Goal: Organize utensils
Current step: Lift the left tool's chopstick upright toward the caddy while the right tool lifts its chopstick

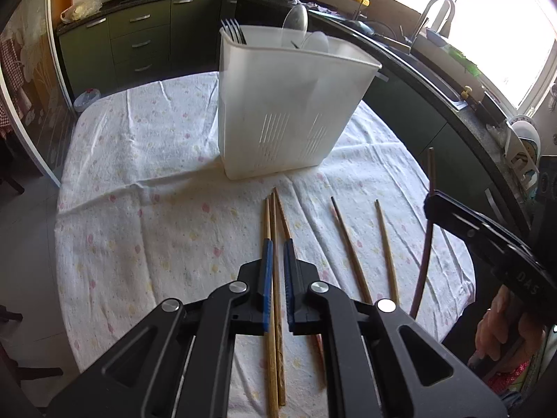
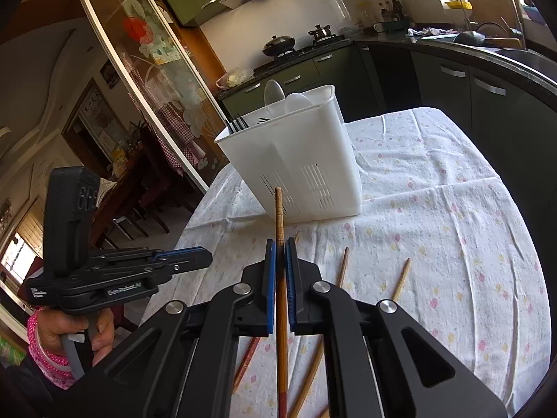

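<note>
A white utensil caddy (image 1: 285, 104) stands on the table with forks (image 1: 234, 31) and clear spoons (image 1: 296, 24) in it; it also shows in the right wrist view (image 2: 306, 160). Several wooden chopsticks lie on the cloth in front of it. My left gripper (image 1: 276, 244) is low over a bundle of three chopsticks (image 1: 275, 216), its jaws a little apart around them. My right gripper (image 2: 279, 244) is shut on one dark chopstick (image 2: 279, 216) and holds it above the table; it shows at the right in the left wrist view (image 1: 431, 205).
Two loose chopsticks (image 1: 351, 247) (image 1: 386, 247) lie right of the bundle. The table carries a white flowered cloth (image 1: 139, 191). Dark kitchen counters and a sink (image 1: 435, 38) curve behind; a glass sliding door (image 2: 146, 87) is at left.
</note>
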